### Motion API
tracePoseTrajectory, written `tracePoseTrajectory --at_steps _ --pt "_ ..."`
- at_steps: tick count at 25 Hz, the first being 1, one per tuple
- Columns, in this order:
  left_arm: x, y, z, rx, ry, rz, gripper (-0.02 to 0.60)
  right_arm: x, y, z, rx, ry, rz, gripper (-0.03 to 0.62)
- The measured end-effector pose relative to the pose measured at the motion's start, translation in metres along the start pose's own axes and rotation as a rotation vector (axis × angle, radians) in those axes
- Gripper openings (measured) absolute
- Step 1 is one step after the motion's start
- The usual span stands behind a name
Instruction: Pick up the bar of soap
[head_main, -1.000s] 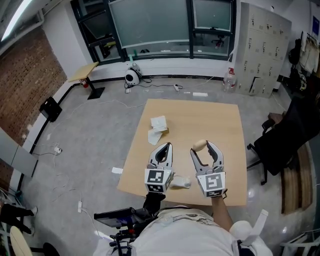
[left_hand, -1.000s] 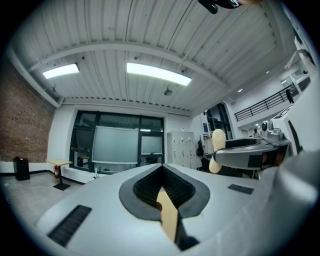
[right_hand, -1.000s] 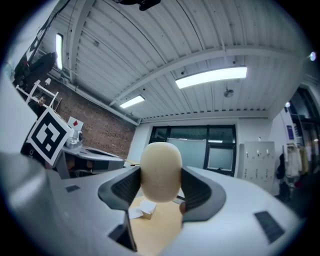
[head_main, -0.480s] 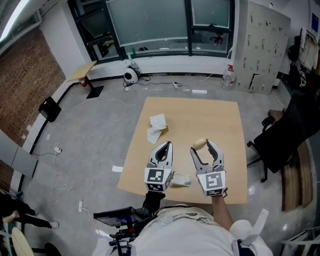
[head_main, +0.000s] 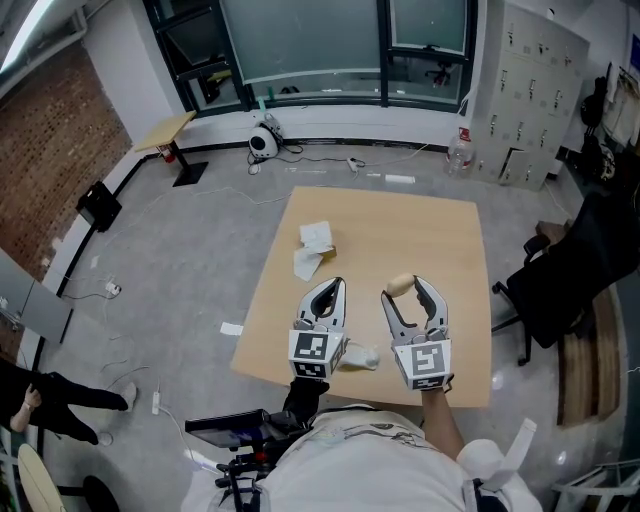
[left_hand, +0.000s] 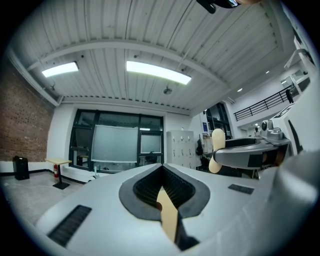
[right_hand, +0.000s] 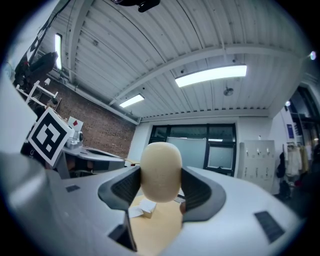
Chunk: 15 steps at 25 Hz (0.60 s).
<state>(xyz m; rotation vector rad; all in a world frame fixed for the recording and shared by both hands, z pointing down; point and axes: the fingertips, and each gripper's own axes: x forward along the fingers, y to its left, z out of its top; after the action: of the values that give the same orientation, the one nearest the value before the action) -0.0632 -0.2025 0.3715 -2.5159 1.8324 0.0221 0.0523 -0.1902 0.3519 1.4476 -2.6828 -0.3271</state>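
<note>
Gripping one bar of soap are the right gripper jaws; left gripper jaws closed together

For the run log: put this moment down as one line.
right gripper: shut on bar of soap, over the table | left gripper: shut, empty | pick: soap in grasp

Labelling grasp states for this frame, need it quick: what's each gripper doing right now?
Left gripper: closed, holding nothing.
Right gripper: closed on the bar of soap, lifted off the table.
</note>
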Motion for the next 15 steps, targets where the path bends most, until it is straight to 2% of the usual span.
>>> tracePoseTrajectory --at_steps 15 --pt "-0.0054 0.0069 0.0035 -0.008 -0.004 0.013 0.005 0.0042 0.0085 0.0002 0.004 0.007 0.017 0.247"
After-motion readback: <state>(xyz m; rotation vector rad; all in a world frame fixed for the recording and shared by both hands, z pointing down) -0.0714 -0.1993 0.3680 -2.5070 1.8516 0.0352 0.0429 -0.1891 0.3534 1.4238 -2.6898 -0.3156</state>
